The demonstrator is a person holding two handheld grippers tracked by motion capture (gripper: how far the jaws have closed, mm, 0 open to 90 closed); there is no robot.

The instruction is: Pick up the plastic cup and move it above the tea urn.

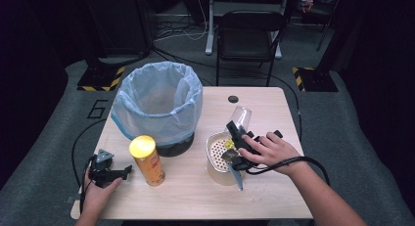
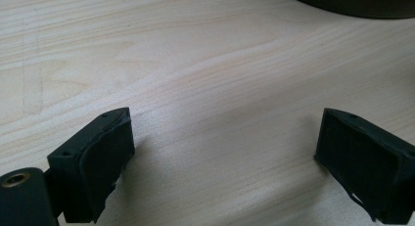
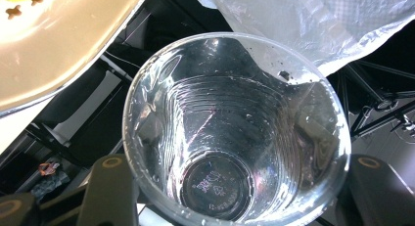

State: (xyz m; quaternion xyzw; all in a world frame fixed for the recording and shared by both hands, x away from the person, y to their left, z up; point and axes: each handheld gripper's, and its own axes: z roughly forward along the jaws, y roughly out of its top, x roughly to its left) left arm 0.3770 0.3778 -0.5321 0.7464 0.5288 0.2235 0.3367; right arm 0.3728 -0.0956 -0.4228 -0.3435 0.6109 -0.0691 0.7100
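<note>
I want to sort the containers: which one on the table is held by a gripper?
The clear plastic cup, clamped in the right gripper; the chips can stands free.

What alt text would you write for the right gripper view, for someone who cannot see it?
A clear plastic cup, seen mouth-on, is clamped between the right gripper's two black fingers. Behind it lie a cream tray's rim at upper left and a crinkled translucent bin bag at upper right.

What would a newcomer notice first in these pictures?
First, the large bin lined with a pale blue bag, standing at the table's back left. Next, the right tongs, shut on a clear plastic cup held tilted above a perforated tray. In front of the bin stands a chip can with a yellow lid, near the open left tongs.
</note>
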